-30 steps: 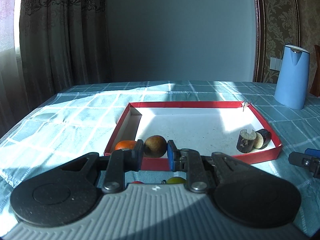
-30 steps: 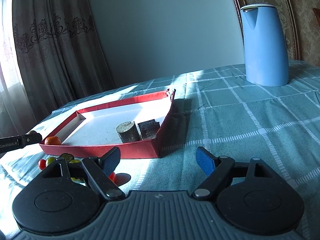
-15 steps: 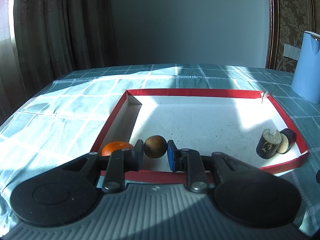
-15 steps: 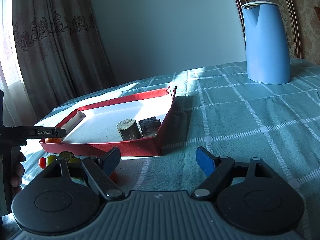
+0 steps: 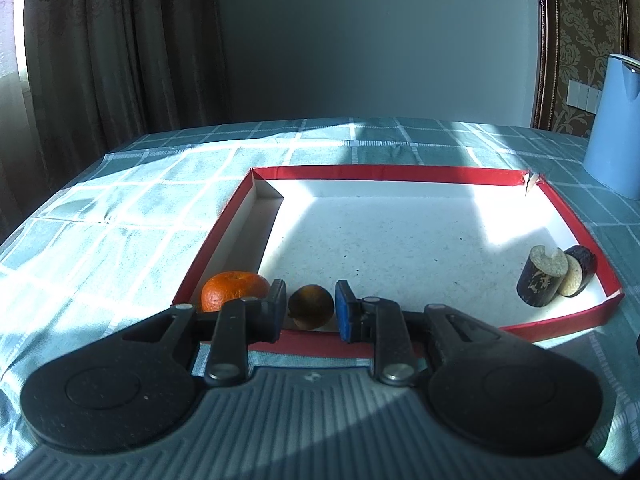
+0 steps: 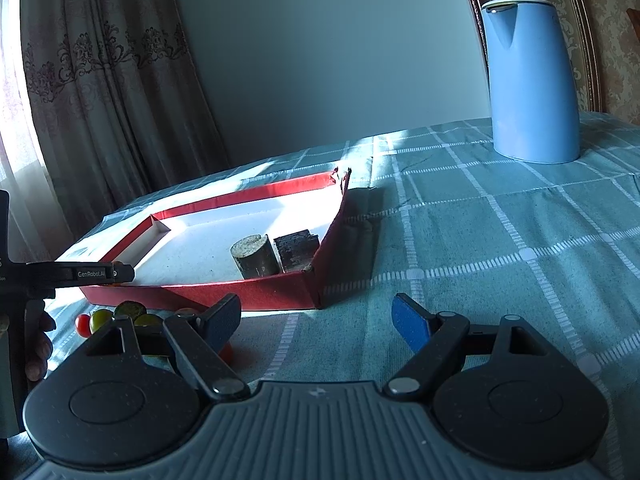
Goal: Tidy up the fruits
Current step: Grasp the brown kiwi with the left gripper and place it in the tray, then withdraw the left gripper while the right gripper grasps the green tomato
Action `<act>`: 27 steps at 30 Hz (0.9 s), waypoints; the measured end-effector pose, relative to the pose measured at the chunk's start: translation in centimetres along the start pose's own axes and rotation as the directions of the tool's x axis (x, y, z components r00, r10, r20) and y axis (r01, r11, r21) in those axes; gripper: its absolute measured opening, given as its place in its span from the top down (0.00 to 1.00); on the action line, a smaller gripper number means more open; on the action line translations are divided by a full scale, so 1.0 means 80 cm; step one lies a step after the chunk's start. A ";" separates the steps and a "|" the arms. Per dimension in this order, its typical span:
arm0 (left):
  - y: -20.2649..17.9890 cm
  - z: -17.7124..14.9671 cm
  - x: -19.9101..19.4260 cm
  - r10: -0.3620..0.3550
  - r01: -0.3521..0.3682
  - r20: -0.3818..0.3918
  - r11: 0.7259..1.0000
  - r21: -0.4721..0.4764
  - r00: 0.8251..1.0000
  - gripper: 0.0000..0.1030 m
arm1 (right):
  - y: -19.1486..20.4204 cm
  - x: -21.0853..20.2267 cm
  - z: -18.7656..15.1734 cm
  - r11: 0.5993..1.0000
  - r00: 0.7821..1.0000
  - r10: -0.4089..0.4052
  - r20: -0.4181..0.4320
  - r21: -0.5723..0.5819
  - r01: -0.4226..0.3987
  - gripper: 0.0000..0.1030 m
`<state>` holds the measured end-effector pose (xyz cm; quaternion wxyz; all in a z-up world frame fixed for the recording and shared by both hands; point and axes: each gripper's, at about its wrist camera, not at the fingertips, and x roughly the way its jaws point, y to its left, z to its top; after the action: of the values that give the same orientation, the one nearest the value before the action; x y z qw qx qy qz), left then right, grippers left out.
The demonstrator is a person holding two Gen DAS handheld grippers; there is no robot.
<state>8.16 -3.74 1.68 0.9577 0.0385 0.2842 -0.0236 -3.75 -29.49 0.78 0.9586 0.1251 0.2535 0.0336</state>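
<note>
Left gripper [image 5: 311,310] closed on brown round fruit [image 5: 311,307], apparently just above red tray [image 5: 384,171] floor beside orange [image 5: 234,290]. Right gripper [image 6: 316,322] wide open, empty.

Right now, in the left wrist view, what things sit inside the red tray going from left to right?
orange → brown round fruit held in the left claw → two dark cut pieces at the tray's right edge.

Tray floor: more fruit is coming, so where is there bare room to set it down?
Most of the tray floor is bare, from its far wall to mid-floor. Crowded spots: the near-left corner with the orange and brown fruit, and the near-right corner with two dark chunks.
</note>
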 end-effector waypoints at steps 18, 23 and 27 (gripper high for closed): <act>0.061 -0.046 -0.072 0.079 -0.070 0.100 0.994 -0.085 0.992 0.04 | 0.004 -0.010 -0.002 0.998 0.997 0.057 0.047 -0.018 -0.056 0.20; 0.093 -0.061 -0.072 0.107 -0.093 0.075 0.982 -0.167 0.991 0.03 | 0.031 -0.023 -0.007 0.982 0.985 0.149 0.086 -0.133 -0.136 0.20; 0.104 -0.063 -0.071 0.115 -0.098 0.070 0.972 -0.216 0.991 0.01 | 0.076 -0.031 -0.018 0.934 0.971 0.225 0.083 -0.300 -0.191 0.26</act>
<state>1.22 5.14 1.07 0.9670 -0.0495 0.2432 0.0566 -6.64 -23.62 2.34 0.9706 0.0110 0.1751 0.1647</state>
